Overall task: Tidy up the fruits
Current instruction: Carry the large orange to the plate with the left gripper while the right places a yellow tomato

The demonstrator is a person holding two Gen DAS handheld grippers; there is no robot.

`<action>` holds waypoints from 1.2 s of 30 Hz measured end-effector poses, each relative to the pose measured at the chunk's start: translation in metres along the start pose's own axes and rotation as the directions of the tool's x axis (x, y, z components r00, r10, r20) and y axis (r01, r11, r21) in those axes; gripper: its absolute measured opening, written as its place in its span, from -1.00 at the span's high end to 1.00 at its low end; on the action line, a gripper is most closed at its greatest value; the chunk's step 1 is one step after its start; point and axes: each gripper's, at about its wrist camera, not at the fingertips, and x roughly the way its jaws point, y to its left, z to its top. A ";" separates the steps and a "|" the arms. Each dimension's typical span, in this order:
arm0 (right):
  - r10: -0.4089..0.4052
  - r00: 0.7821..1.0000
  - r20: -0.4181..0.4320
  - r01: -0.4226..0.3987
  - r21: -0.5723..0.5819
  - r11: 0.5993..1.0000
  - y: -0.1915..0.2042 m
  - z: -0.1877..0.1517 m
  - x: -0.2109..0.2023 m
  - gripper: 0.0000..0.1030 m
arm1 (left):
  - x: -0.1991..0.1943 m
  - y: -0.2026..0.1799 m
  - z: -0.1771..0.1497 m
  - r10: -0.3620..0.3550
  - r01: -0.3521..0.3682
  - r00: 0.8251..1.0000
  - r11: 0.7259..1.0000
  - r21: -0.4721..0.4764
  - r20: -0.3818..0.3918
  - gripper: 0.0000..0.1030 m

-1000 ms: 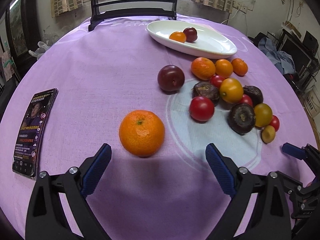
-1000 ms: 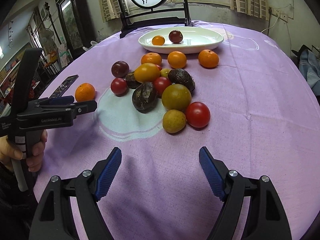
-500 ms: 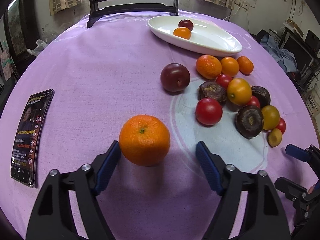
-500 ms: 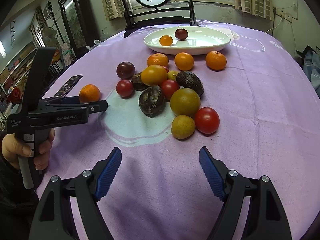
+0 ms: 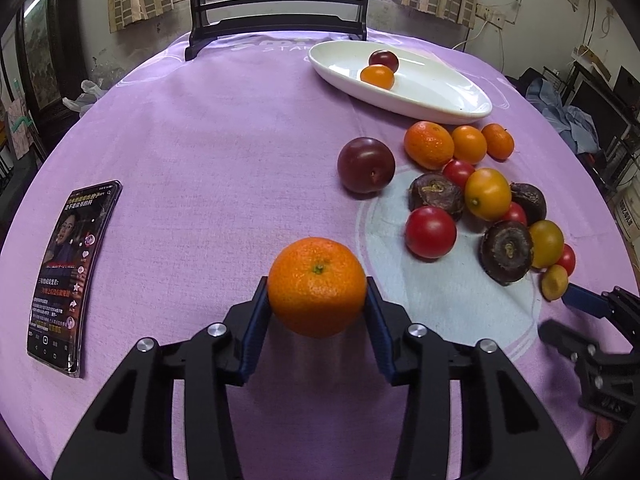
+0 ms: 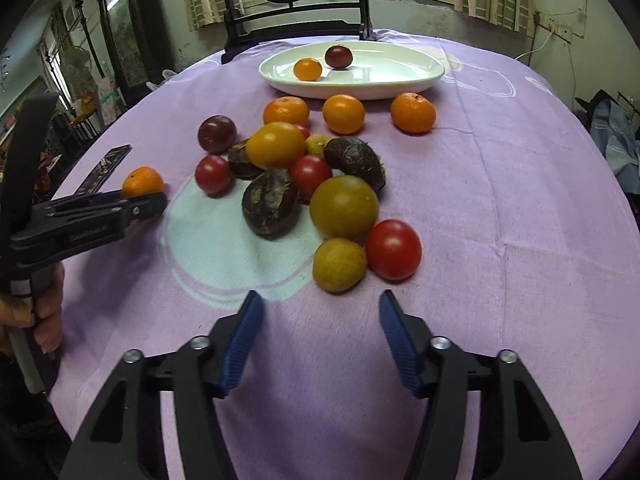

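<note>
Because the lone orange (image 5: pixel 317 286) sits near and left of the fruit pile, I am closing the left gripper (image 5: pixel 317 312) onto it (pads touching both sides) for the far white dish (image 5: pixel 432 96), while the right gripper (image 6: pixel 320 344) narrows on nothing.

You see a matt, woven purple tablecloth (image 5: pixel 224 152), a glossy white glazed dish (image 5: pixel 436 94), a dimpled-skinned orange (image 5: pixel 317 286) between ribbed blue pads (image 5: pixel 256 324) on matt black plastic fingers with shiny metal screws, smooth glossy tomatoes (image 6: pixel 393 249), and a glossy-screened phone (image 5: pixel 72 276).
</note>
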 end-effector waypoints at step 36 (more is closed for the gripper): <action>-0.001 0.962 0.273 0.030 -0.104 0.994 -0.015 0.136 -0.027 0.49 | -0.024 -0.046 0.144 -0.029 0.010 0.984 0.994 0.110 0.173 0.15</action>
